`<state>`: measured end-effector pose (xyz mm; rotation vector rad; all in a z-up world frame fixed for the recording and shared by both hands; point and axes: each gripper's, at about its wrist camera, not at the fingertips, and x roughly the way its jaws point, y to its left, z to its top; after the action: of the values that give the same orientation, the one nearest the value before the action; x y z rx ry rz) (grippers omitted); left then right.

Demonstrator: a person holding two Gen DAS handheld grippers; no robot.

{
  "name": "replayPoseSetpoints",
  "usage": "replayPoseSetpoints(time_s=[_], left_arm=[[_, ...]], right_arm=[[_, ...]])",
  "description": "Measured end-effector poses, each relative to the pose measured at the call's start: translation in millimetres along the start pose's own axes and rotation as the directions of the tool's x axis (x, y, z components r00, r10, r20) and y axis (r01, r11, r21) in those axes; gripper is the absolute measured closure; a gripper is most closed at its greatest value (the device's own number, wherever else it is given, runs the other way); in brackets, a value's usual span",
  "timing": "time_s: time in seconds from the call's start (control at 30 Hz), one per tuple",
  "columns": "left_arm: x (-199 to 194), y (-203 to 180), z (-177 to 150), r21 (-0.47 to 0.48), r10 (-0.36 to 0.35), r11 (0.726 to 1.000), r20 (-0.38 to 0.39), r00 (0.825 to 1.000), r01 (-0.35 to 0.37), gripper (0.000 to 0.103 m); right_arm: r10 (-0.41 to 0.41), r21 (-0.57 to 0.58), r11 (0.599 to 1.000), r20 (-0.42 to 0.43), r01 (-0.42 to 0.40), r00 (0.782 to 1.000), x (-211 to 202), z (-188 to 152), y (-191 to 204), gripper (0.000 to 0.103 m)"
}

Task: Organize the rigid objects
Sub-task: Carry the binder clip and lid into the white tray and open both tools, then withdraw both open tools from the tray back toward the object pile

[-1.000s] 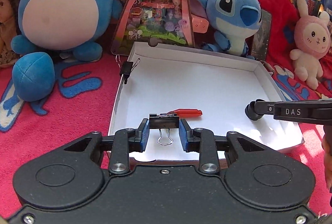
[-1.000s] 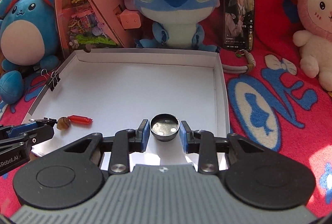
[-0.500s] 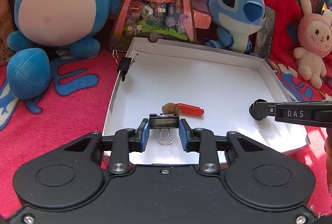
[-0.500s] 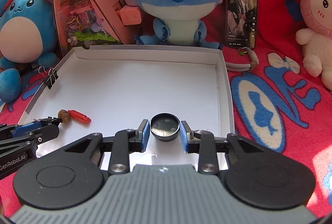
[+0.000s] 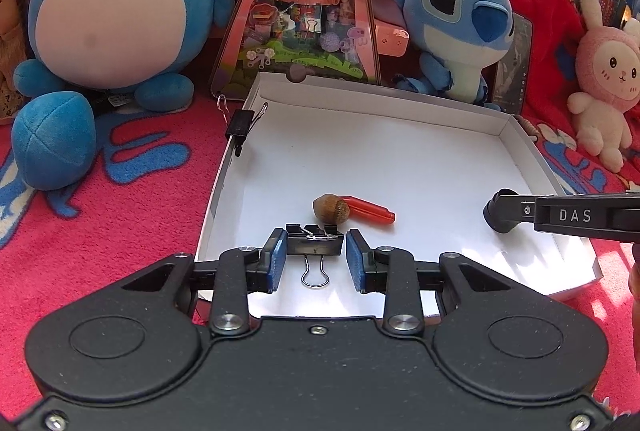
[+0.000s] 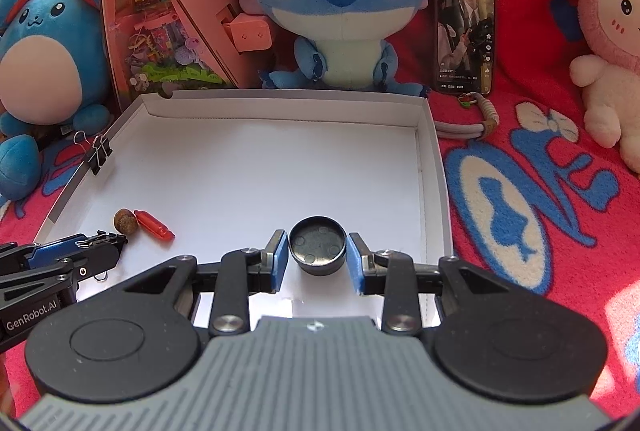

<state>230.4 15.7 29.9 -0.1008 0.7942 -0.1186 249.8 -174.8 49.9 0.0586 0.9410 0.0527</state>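
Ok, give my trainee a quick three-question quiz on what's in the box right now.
1. True or false: the acorn lies outside the white box.
2. What sits between the right claw's pads? A) a marble B) a black round cap C) a coin
3. Fill in: the binder clip on the rim grips the box's ____ wall, as both wrist views show it.
Key: 1 false, it lies inside, by the red capsule. 2 B; the jaws are opening with the cap between them. 3 left.
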Motion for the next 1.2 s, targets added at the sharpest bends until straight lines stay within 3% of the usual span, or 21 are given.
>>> replayPoseSetpoints(time_s=[0.1, 0.33, 0.6, 0.87, 1.2], left_arm=[[-4.2, 0.1, -0.5, 0.007, 0.003, 1.0, 0.008, 1.0, -0.003, 0.062], [-19.0, 0.9, -5.3, 0.032, 0.001, 0.999, 0.03, 1.0, -0.002, 0.044], [-49.1, 5.0, -19.8, 0.06, -0.018, 0.998, 0.082, 0.996, 0.013, 0.027], [-82.9, 1.3, -41.6, 0.126, -0.058, 0.991, 0.114, 0.992, 0.043, 0.022], [-106.3, 2.7, -73.8, 0.129, -0.095, 0.988, 0.092, 0.991, 0.083, 0.021]], right_arm=[[0.008, 0.003, 1.0, 0.01, -0.008, 1.0, -2.6, -0.9, -0.6, 0.049], [0.017, -0.013, 1.0, 0.041, -0.016, 0.999, -14.5, -5.5, 0.9, 0.048], [0.045, -0.054, 0.998, 0.09, -0.04, 0.995, -37.9, -23.2, 5.5, 0.038], [0.09, -0.119, 0.99, 0.14, -0.074, 0.986, -67.9, -54.6, 10.7, 0.026], [0.138, -0.186, 0.977, 0.171, -0.106, 0.976, -95.0, -94.1, 15.0, 0.017]])
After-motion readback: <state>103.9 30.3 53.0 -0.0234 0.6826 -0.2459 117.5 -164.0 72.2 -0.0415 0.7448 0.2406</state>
